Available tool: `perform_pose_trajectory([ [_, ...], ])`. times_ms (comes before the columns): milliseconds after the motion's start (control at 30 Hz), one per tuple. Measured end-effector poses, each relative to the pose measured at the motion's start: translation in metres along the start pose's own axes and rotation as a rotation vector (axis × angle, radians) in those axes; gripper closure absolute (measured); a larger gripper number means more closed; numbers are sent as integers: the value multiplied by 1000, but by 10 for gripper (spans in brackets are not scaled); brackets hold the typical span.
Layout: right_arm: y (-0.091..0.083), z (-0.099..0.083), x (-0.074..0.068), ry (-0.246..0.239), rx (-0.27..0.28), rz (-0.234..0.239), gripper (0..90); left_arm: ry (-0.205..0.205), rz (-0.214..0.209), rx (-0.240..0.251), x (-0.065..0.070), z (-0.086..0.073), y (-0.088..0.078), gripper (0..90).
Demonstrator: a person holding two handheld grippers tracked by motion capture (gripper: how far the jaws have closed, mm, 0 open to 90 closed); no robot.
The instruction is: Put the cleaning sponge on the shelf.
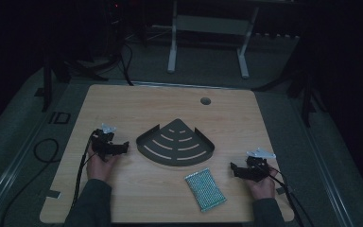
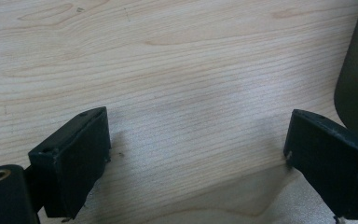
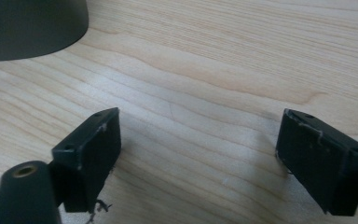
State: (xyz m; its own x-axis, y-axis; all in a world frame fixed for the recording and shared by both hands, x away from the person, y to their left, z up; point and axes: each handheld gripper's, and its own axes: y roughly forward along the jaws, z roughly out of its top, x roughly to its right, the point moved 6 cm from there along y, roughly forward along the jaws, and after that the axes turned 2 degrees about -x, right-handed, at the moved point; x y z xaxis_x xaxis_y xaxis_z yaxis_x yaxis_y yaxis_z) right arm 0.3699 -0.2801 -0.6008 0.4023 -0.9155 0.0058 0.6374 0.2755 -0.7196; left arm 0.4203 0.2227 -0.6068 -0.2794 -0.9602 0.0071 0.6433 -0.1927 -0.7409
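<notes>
Between the left gripper (image 1: 123,147) and right gripper (image 1: 234,168), both jaws spread and empty, lies the dark slotted quarter-round metal tray (image 1: 176,143), touching neither, on the tabletop (image 1: 137,106).

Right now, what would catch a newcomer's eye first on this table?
The dark fan-shaped slotted tray at the middle of the wooden table stands out most. Just in front of it, toward the person's right, lies a teal dotted sponge. The left gripper and right gripper rest open on either side, holding nothing.
</notes>
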Motion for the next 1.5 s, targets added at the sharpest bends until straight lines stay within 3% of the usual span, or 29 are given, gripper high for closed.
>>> perform_pose_trajectory([
  [133, -2, 0, 1, 8, -3, -5, 198, 0, 0, 0, 0, 0, 0, 76],
  [167, -5, 0, 2, 9, 2, -19, 280, 0, 0, 0, 0, 0, 0, 76],
  [267, -11, 2, 1, -6, 32, -40, 337, 0, 0, 0, 0, 0, 0, 76],
  [300, -24, 6, -5, -6, 72, -7, 441, -1, 0, 0, 0, 0, 0, 76],
  [367, -31, 7, -9, -11, 80, 3, 532, -1, 0, 1, 0, 0, 0, 76],
  [400, -31, 7, -9, -11, 80, 3, 532, -1, 0, 1, 0, 0, 0, 76],
  [467, -44, 8, -20, -20, 87, 33, 666, 0, 0, 1, 0, 0, 0, 76],
  [500, -44, 8, -20, -20, 87, 33, 666, 0, 0, 1, 0, 0, 0, 76],
  [533, -53, 9, -31, -43, 89, 60, 773, 0, 0, 0, 0, 0, 0, 76],
  [600, -56, 8, -35, -52, 90, 73, 796, 0, 0, 0, 0, 0, 0, 76],
  [667, -60, 5, -49, -93, 76, 93, 838, 0, 0, 0, 0, 0, 0, 76],
  [700, -63, 0, -62, -131, 61, 120, 886, -1, 0, 1, 0, 0, 0, 76],
  [767, -63, -3, -68, -150, 53, 127, 896, -1, 0, 1, 0, 0, 0, 77],
  [833, -66, -9, -88, -207, 32, 159, 898, -1, 0, 1, 0, 0, 0, 76],
  [867, -66, -9, -88, -207, 32, 159, 898, -1, 0, 1, 0, 0, 0, 76],
  [1000, -61, -13, -124, -263, 6, 240, 898, -1, 0, 1, 0, 0, 0, 76],
  [1100, -54, -15, -136, -286, -16, 261, 898, -1, 0, 1, 0, 0, 0, 76],
  [1300, -48, -16, -133, -283, -45, 240, 900, -1, 0, 1, 0, 0, 0, 77],
  [1500, -47, -15, -106, -244, -50, 184, 900, -1, 0, 1, 0, 0, 0, 76],
])
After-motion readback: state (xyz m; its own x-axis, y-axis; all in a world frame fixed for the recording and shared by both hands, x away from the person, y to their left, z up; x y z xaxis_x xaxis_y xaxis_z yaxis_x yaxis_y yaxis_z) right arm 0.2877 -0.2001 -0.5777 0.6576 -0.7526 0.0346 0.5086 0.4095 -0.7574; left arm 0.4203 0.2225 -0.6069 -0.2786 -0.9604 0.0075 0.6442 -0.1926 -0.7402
